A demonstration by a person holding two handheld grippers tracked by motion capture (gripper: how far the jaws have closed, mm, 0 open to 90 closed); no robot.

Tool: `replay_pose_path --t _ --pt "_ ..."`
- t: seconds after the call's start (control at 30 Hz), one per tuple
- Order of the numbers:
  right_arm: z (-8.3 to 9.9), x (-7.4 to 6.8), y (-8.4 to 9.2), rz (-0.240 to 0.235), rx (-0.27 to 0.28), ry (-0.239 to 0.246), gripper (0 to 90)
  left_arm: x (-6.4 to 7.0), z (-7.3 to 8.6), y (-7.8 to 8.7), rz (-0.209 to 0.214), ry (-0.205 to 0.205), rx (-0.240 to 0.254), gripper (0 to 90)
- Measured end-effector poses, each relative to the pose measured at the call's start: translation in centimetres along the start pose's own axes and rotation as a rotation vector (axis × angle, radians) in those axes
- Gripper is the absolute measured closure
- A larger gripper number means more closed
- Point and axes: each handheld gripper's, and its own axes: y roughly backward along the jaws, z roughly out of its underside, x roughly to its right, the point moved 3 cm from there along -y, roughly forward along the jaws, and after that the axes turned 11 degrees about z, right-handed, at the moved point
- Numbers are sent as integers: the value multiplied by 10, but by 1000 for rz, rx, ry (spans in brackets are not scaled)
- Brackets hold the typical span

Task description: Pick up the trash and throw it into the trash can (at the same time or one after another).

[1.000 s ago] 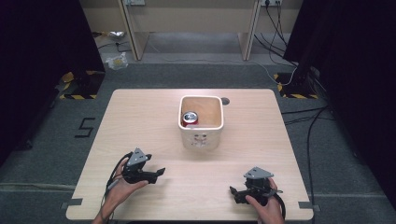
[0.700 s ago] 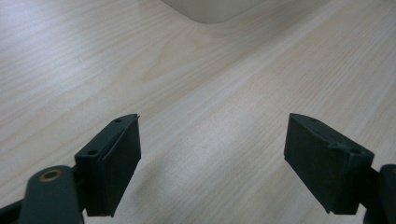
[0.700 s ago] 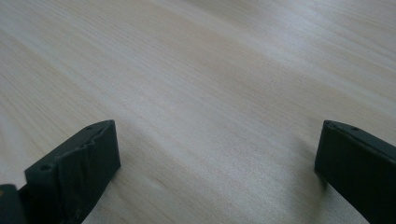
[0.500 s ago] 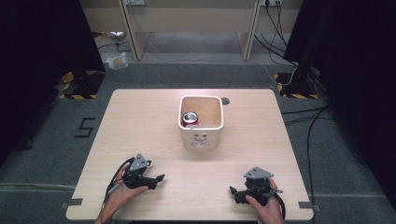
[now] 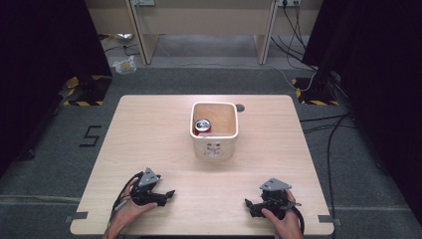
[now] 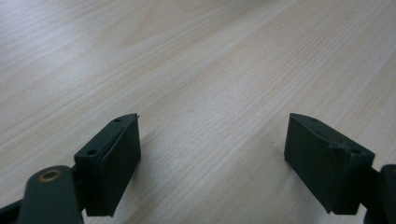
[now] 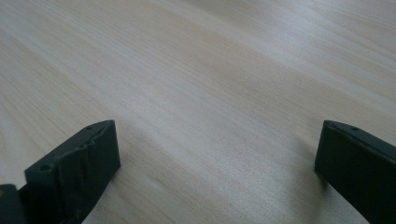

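Wooden tabletop, landmark white bin: left gripper sits near-left of it, jaws apart, empty. Red can stands inside bin's left half. Right gripper near-right of bin, jaws wide, empty.

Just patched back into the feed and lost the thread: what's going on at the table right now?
A person holds a gripper in each hand, low at the near edge of the wooden table. The left gripper and right gripper both have their jaws wide apart with nothing between them, only bare wood. A white bin stands mid-table, away from both, with a red can upright in its left side. Neither gripper touches the bin or can.
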Motion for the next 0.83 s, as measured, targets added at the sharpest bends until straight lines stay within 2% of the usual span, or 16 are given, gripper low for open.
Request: replay_pose_path --t 0.33,0.83 --pt "0 0 0 1 1 1 3 2 2 1 -16 0 -7 153" --pt "0 0 0 0 1 1 3 2 2 1 -13 3 -6 151"
